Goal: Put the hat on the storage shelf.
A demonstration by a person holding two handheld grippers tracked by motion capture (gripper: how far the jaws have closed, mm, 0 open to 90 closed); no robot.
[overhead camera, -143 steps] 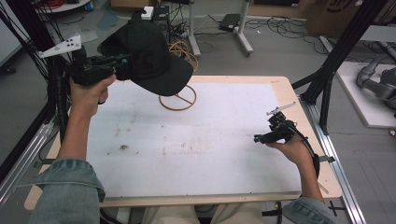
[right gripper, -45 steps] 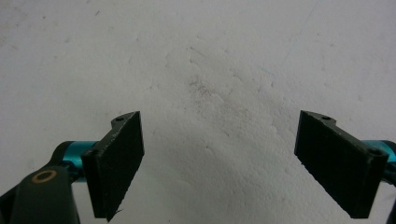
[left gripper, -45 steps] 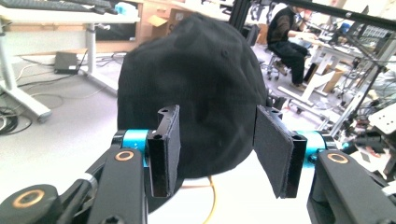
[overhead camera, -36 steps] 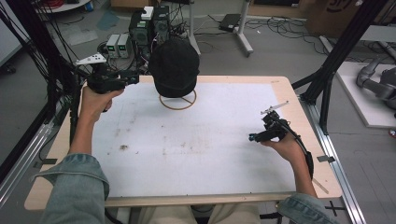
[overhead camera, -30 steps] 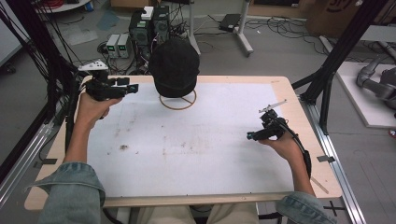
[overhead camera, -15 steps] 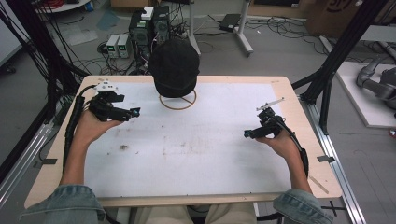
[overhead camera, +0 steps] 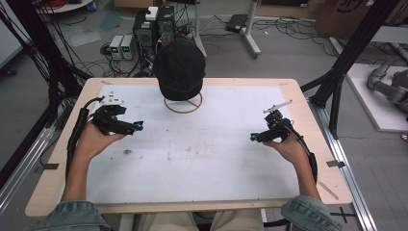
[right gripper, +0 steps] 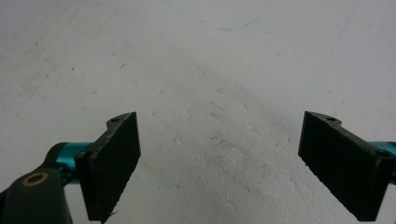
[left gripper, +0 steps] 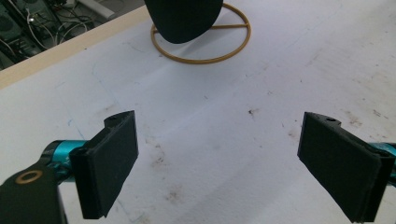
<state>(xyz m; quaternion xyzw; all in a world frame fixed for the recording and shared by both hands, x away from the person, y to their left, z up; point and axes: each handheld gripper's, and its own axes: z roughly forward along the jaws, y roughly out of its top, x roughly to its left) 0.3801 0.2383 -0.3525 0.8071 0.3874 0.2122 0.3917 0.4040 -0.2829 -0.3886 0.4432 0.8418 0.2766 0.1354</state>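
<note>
A black cap [overhead camera: 179, 71] sits on a gold wire stand [overhead camera: 183, 104] at the far middle of the white mat [overhead camera: 211, 159]. My left gripper [overhead camera: 136, 126] hovers over the mat, left of and nearer than the stand, open and holding nothing. In the left gripper view the cap's lower edge [left gripper: 183, 18] and the stand's ring base [left gripper: 201, 57] lie ahead of the left gripper [left gripper: 219, 128], whose jaws are wide apart. My right gripper [overhead camera: 253, 138] is low over the mat at the right, also open. The right gripper [right gripper: 220, 123] faces bare mat.
The mat covers a wooden table [overhead camera: 317, 144] and carries small dark stains [overhead camera: 127, 152]. Black frame posts [overhead camera: 346, 62] rise at the right, cables [overhead camera: 53, 72] hang at the left, and computer boxes [overhead camera: 154, 24] stand on the floor beyond the far edge.
The left gripper set the cap on the stand, let go, and drew back toward the person and down. The right gripper drifted slightly left and lower.
</note>
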